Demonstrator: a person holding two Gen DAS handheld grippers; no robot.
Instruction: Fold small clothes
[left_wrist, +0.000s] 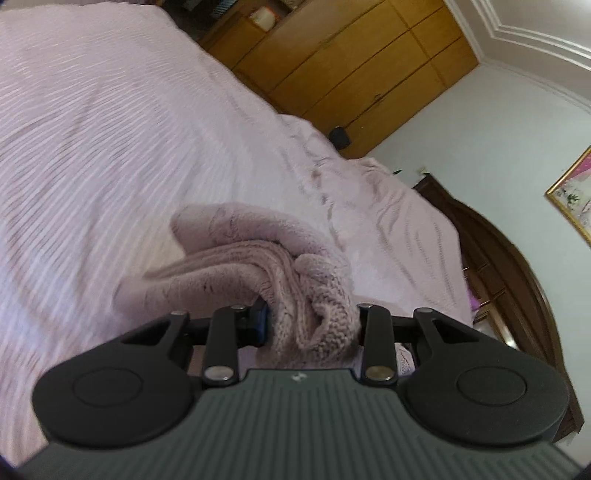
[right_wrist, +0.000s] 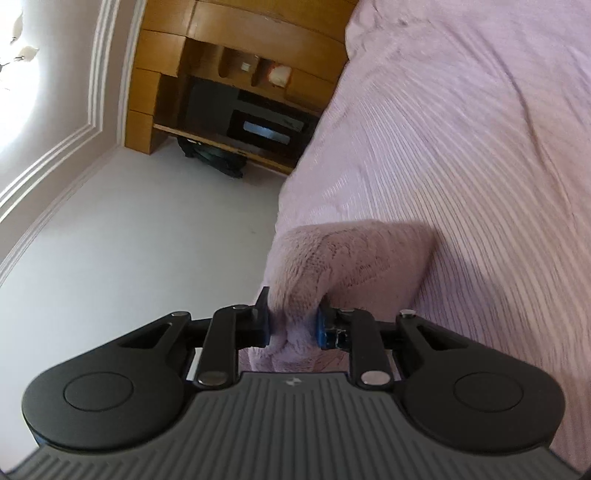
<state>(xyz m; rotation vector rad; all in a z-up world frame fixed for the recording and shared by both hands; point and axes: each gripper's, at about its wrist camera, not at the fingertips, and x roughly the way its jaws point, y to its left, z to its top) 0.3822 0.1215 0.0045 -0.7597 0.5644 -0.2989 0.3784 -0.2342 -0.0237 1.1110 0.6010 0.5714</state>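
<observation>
**Both claws clamped on a pink knit above the bed**

Left claw (left_wrist: 312, 325) grips a bunched fold of the pink knitted garment (left_wrist: 258, 258), the wool squeezed between its blue-padded fingers (left_wrist: 261, 321) and spilling down toward the camera in a thick ribbed wad. Beyond the grip the garment rises in a soft hump over the pale pink bedspread (left_wrist: 110, 129), which fills the left and far part of the view, blurred into streaks. Right of the bed stand a wooden wardrobe (left_wrist: 351, 66), a dark wooden headboard (left_wrist: 517, 266) and a gold-framed picture (left_wrist: 572, 192) on the white wall.

Right claw (right_wrist: 291, 328) is likewise clenched on the same garment (right_wrist: 351, 254), a narrower pinch of fuzzy knit caught between both blue pads (right_wrist: 323, 330). The cloth stretches away from the jaws to the far right, over the ribbed bedspread (right_wrist: 461, 147). Left of the bed lies bare white wall or ceiling, and farther off a wooden shelf unit (right_wrist: 229, 55) with a dark bag (right_wrist: 214, 158) beneath it.
</observation>
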